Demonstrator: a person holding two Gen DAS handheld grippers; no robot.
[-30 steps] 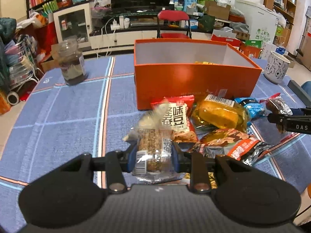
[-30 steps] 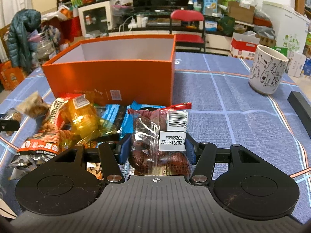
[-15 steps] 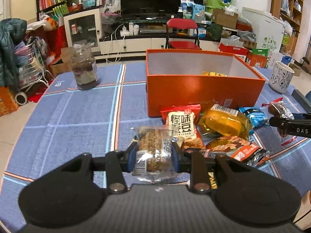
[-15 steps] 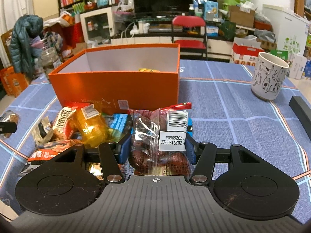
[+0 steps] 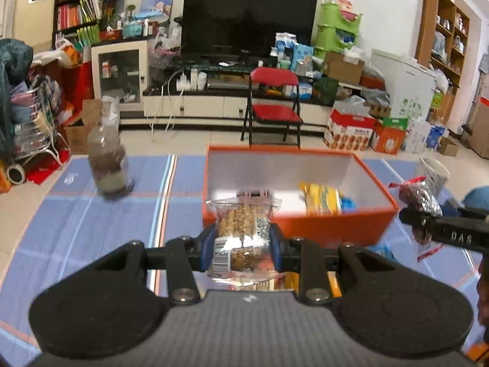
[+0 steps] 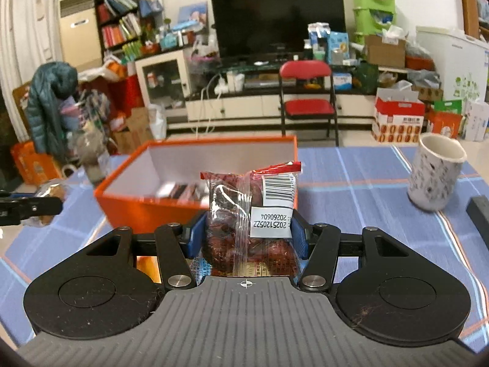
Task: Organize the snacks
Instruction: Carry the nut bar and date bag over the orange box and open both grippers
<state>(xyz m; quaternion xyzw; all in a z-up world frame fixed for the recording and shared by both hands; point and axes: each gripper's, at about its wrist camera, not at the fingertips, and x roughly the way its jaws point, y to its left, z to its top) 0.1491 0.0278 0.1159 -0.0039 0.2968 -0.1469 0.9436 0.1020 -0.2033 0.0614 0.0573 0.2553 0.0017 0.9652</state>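
Observation:
My left gripper [image 5: 241,244] is shut on a clear packet of brown grain bar [image 5: 241,229] and holds it in the air in front of the orange box [image 5: 305,229]. My right gripper [image 6: 244,235] is shut on a clear bag of red dates [image 6: 244,214], also raised, just before the same orange box [image 6: 146,208]. The box holds a yellow packet [image 5: 321,198] and a blue one [image 5: 348,205]. The right gripper with its date bag [image 5: 418,198] shows at the right of the left wrist view; the left gripper [image 6: 27,206] shows at the left edge of the right wrist view.
A glass jar [image 5: 107,165] stands on the blue checked tablecloth [image 5: 91,229] at the far left. A white patterned mug [image 6: 434,177] stands to the right of the box, with a black bar [image 6: 479,214] at the right edge. A red chair [image 5: 275,98] stands beyond the table.
Both grippers have risen with their packets and moved toward the box. The loose snack pile in front of the box has dropped out of sight below them, and the box's inside now shows.

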